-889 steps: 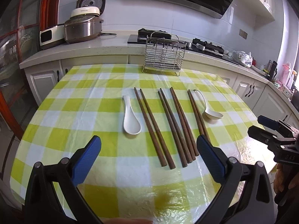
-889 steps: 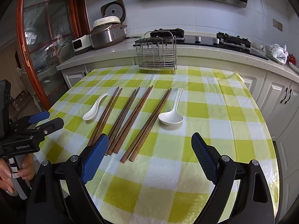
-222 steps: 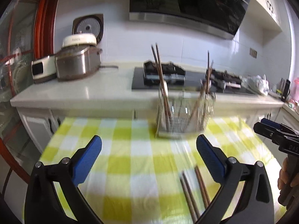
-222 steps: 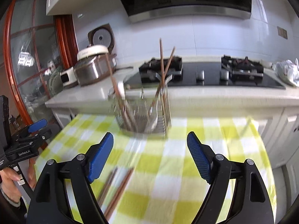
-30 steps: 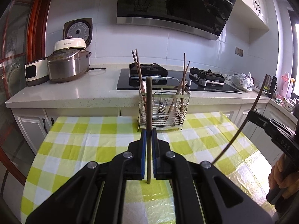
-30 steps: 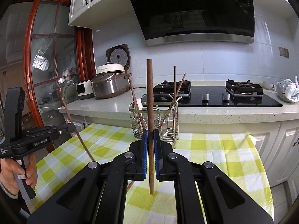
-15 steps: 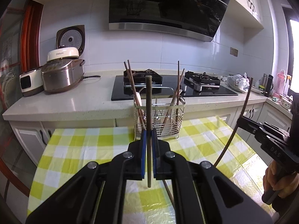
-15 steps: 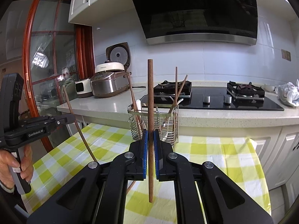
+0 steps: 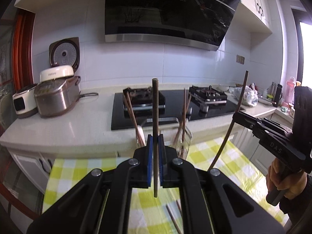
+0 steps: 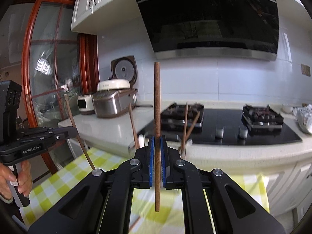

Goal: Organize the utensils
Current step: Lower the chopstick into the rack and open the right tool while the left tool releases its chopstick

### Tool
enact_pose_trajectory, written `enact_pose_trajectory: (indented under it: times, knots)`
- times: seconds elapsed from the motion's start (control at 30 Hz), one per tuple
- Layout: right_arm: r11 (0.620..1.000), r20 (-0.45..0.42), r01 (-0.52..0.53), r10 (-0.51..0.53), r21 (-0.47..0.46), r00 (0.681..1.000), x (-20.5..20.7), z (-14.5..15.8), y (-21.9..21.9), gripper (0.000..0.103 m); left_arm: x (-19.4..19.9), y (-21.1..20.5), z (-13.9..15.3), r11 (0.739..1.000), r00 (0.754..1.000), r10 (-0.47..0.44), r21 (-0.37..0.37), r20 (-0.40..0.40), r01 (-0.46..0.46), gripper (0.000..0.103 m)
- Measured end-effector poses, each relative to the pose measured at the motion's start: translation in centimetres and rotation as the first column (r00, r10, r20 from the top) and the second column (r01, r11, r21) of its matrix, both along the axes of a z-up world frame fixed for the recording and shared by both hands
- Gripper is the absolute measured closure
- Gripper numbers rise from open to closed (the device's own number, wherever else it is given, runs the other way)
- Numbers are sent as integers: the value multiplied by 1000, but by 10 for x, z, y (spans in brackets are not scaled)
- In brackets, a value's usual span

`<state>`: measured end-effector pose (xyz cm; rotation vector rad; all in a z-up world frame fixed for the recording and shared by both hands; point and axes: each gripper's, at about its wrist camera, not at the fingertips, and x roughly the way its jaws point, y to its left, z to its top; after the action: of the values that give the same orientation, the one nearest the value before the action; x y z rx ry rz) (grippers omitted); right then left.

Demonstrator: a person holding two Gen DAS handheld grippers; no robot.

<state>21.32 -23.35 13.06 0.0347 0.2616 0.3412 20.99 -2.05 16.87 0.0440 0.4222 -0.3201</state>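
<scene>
My left gripper (image 9: 155, 152) is shut on a brown chopstick (image 9: 155, 107) held upright, just in front of the wire utensil rack (image 9: 185, 146). The rack, blurred and partly hidden behind the jaws, holds several chopsticks (image 9: 129, 109) and a white spoon (image 9: 140, 134). My right gripper (image 10: 157, 156) is shut on another upright chopstick (image 10: 157, 97); it also shows in the left wrist view (image 9: 237, 115) holding its chopstick (image 9: 241, 91) tilted. The left gripper shows in the right wrist view (image 10: 75, 131). Two chopsticks (image 9: 172, 218) lie on the checked tablecloth (image 9: 78, 169).
A rice cooker (image 9: 56, 95) and a white appliance (image 9: 21, 102) stand on the counter at left. A black gas hob (image 9: 175, 105) sits behind the rack under the range hood (image 9: 167, 17). Bottles and a bag (image 9: 245, 95) are at the far right.
Both grippers have moved forward and up toward the rack, each still holding its chopstick. The rack now sits close behind the jaws and looks blurred.
</scene>
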Motion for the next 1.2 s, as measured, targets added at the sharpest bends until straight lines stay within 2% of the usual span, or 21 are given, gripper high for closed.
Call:
enact_pose_trajectory:
  times: [0.23, 0.33, 0.47, 0.6, 0.8, 0.93, 1.07, 1.13, 1.2]
  knots:
    - [1000, 41, 8, -8, -2, 999, 48, 49, 3, 96, 51, -1, 63, 1000, 999, 2, -31, 41, -1, 98]
    - [1000, 45, 18, -17, -9, 999, 67, 59, 7, 96, 72, -4, 82, 999, 998, 12, -34, 64, -10, 98]
    - [1000, 35, 24, -24, -17, 999, 95, 59, 13, 96, 101, -9, 90, 999, 997, 23, -41, 74, -20, 98]
    - [999, 1, 21, -21, -28, 1000, 118, 43, 17, 96, 128, -13, 78, 997, 999, 20, -69, 44, -17, 98]
    - [999, -91, -2, -3, -48, 996, 137, 5, 18, 96, 156, -26, 24, 999, 999, 0, -35, -42, -2, 98]
    - [996, -134, 11, -22, -83, 991, 145, -19, 21, 96, 172, -24, -10, 998, 994, 0, -61, -111, -7, 98]
    - [999, -190, 19, -28, -51, 981, 154, -39, 13, 96, 186, -20, -39, 998, 986, 21, -57, -162, -31, 98]
    - [999, -203, 21, -27, -32, 979, 156, -45, 8, 93, 192, -17, -50, 998, 981, 14, -65, -194, -27, 97]
    - [999, -218, 34, -40, -32, 975, 159, -49, 6, 86, 195, -14, -59, 997, 978, 25, -61, -208, -39, 97]
